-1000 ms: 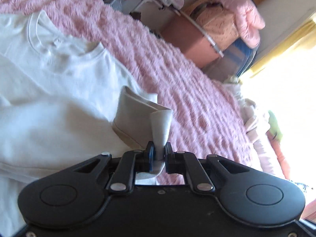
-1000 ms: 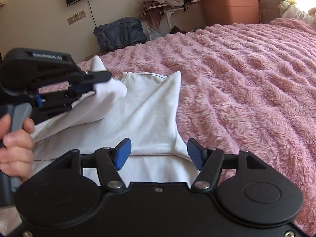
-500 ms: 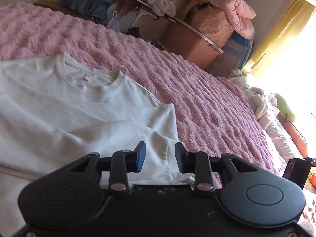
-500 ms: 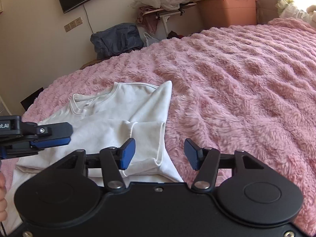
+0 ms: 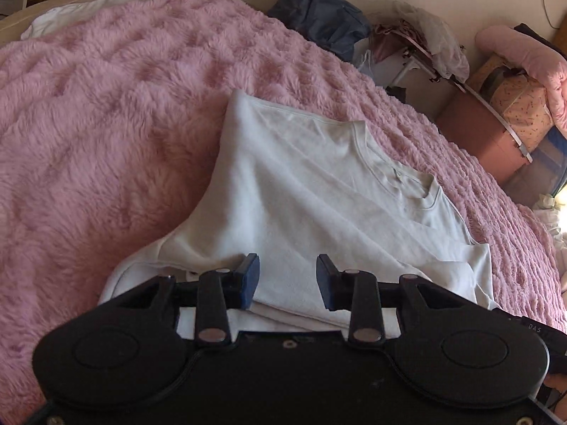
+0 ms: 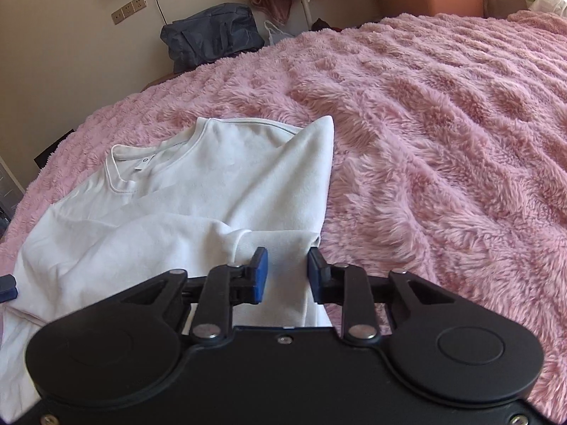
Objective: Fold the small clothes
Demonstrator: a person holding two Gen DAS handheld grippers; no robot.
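Note:
A white long-sleeved shirt (image 5: 319,184) lies flat on the pink fluffy blanket (image 5: 106,124), collar away from me. One sleeve is folded across its body. My left gripper (image 5: 287,279) hovers over the shirt's near left edge. Its jaws are opening, with cloth beneath them and nothing pinched. In the right wrist view the shirt (image 6: 212,177) fills the left half. My right gripper (image 6: 287,272) is closing on the end of the folded sleeve (image 6: 280,248), and the cloth fills the gap between its pads. The left gripper's tip (image 6: 7,288) shows at the frame's left edge.
The blanket (image 6: 443,141) stretches far to the right of the shirt. Past the bed's far edge are a dark blue bag (image 6: 212,39), a brown storage box (image 5: 478,131) and a small table piled with clothes (image 5: 425,42). White cloth (image 5: 71,17) lies at the bed's far left.
My left gripper let go of the sleeve, which now lies across the shirt, and swung over to the shirt's left side. My right gripper came down onto the sleeve end and its jaws narrowed.

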